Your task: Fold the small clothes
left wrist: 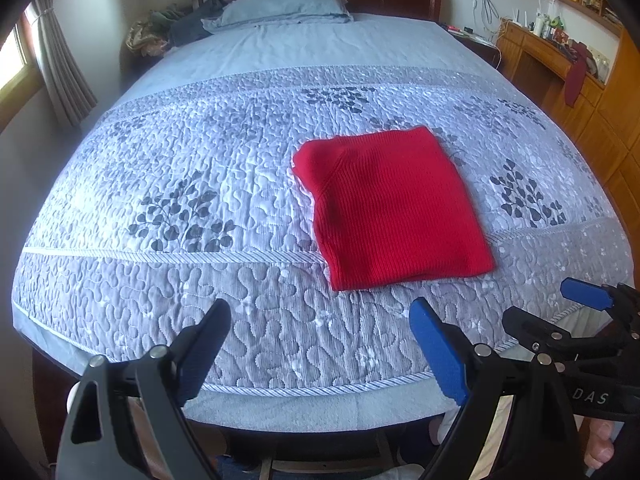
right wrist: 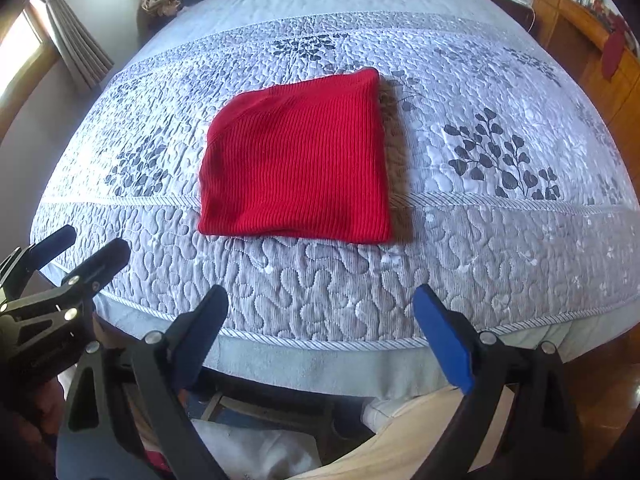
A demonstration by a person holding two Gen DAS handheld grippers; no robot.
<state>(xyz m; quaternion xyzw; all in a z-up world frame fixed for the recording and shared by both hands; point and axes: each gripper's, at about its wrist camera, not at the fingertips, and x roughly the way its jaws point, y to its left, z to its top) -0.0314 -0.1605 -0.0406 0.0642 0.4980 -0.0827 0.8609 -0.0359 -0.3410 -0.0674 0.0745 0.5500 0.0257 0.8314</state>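
Note:
A red ribbed knit garment lies folded into a flat square on the quilted bed, also seen in the right wrist view as the red garment with a brown furry edge showing along its right side. My left gripper is open, held back near the foot of the bed, apart from the garment. My right gripper is open too, with nothing between its blue-padded fingers. The right gripper shows at the lower right of the left wrist view; the left gripper shows at the left of the right wrist view.
The bed's grey leaf-patterned quilt spreads around the garment. A pillow and a heap of clothes lie by the headboard. A wooden desk and cabinets stand on the right, a curtained window on the left.

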